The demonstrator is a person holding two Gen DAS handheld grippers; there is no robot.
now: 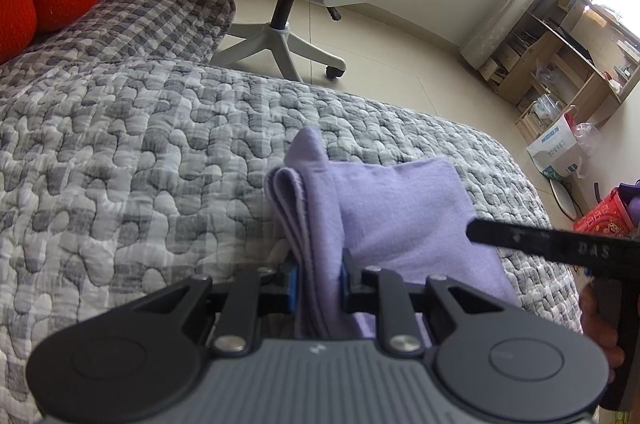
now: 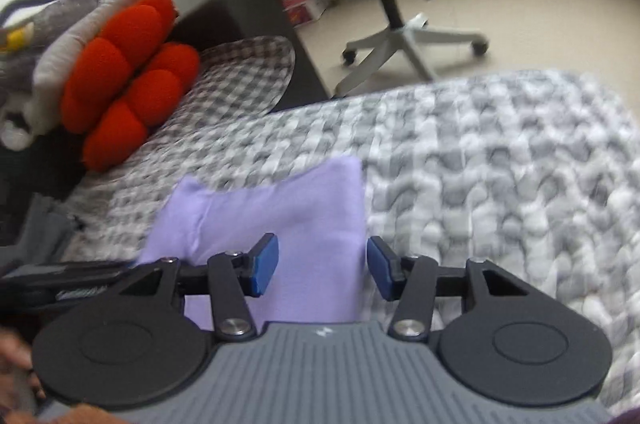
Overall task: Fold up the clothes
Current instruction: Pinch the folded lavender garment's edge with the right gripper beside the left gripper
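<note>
Left wrist view: my left claw clamps the folded lilac cloth on the grey quilted bedcover; my right claw hovers apart above it. Final fold likely remains.

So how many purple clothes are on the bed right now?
1: a folded purple garment on the grey quilt, its bunched edge clamped in the left gripper. Others may lie out of view.

"DAS" legible on black bar at right; rest unreadable.
</note>
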